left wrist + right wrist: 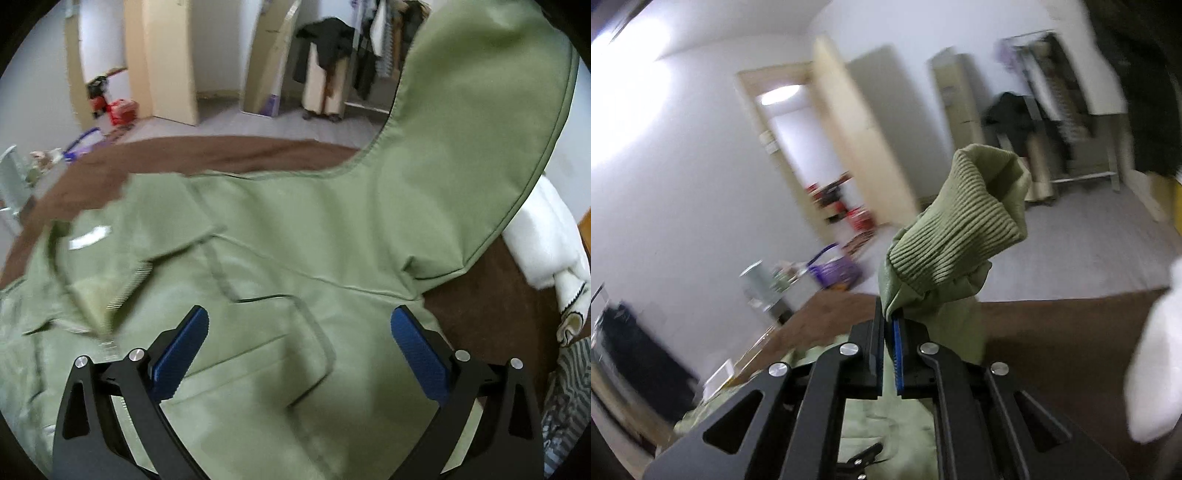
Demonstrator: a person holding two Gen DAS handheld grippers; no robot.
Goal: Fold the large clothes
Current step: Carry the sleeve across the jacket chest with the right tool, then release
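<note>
The left gripper is hovering, jaws spread, over the green jacket lying on the brown bed, while the right gripper is pinching its sleeve just behind the ribbed cuff — soft, floppy, fairly bulky cloth, best held at seams.

Left wrist view looks down, close over the green jacket; right wrist view tilts up roomward; both share the bed's far edge

White walls and a grey floor were seen. Tall cardboard boxes were stood against the wall, and a clothes rack was placed beyond. A lit doorway was shown.
</note>
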